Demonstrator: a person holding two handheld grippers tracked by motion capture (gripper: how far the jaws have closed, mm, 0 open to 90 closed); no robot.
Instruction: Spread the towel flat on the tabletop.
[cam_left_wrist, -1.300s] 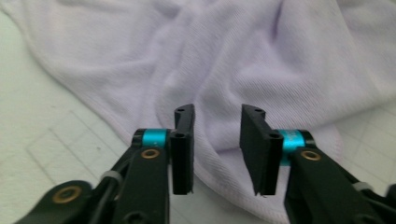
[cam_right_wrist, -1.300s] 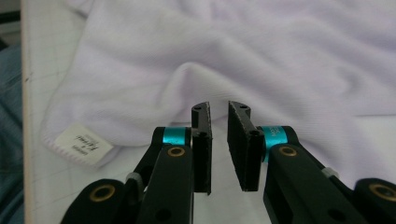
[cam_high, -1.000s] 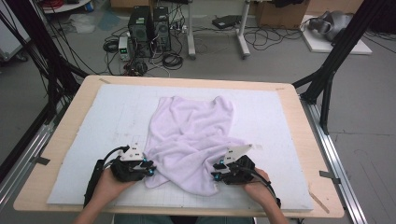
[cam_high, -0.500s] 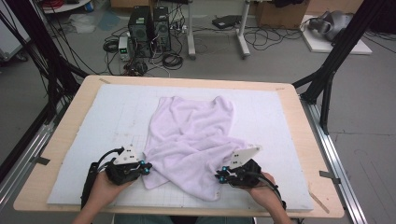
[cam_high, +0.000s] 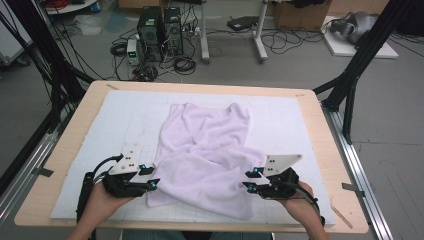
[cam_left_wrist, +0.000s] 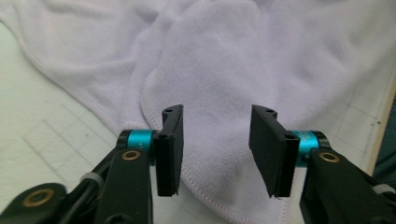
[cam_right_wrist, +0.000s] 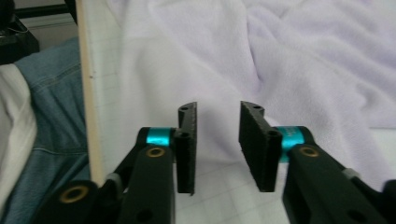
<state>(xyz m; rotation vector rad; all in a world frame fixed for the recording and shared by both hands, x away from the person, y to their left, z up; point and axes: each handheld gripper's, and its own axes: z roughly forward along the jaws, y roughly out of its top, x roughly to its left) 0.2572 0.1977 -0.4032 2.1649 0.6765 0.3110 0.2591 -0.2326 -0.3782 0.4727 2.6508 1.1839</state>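
1 towel (cam_high: 207, 150), pale lilac, crumpled on 1 white mat (cam_high: 295, 125) w/ grid lines. 1 wooden table (cam_high: 320, 130) under the mat.

2 grippers: left gripper (cam_high: 150, 176) & right gripper (cam_high: 249, 180), 1 per hand. Each has 2 black jaws, so 4 jaws total, plus 1 grey three-cornered plate apiece, 2 plates.

2 hands: left hand (cam_high: 102, 197), right hand (cam_high: 295, 200).

On the floor behind the table: 2 black computer towers (cam_high: 161, 26), side by side. Cables there are tangled; can't count them.
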